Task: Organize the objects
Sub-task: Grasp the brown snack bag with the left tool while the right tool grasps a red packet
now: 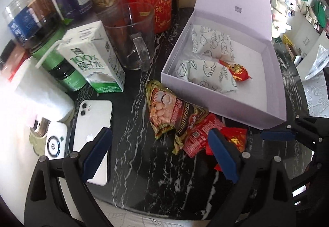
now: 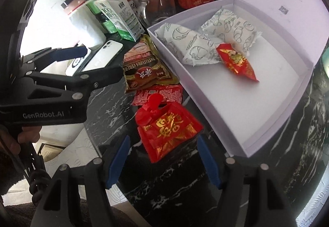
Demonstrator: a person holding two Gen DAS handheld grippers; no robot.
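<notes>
Phone [image 1: 92, 122] is lying far left on the marbled table [image 1: 135, 157], carton [image 1: 96, 58] and glass mug [image 1: 133, 39] standing behind it. I'm seeing the left gripper [image 1: 162, 155] hanging open over the table, nothing between its pads, one fingertip [image 1: 98, 148] overlapping the phone in view. Cereal packet [image 1: 164, 107] is lying mid-table, overlapping a flat red sachet [image 1: 203, 134]. Right gripper [image 2: 164, 159] is standing open, its pads either side of the red pouch [image 2: 170, 128] without touching it. Box [image 2: 267, 120] is sitting open at right, holding two white wrapped packets [image 2: 189, 42] and one small red packet [image 2: 238, 64].
</notes>
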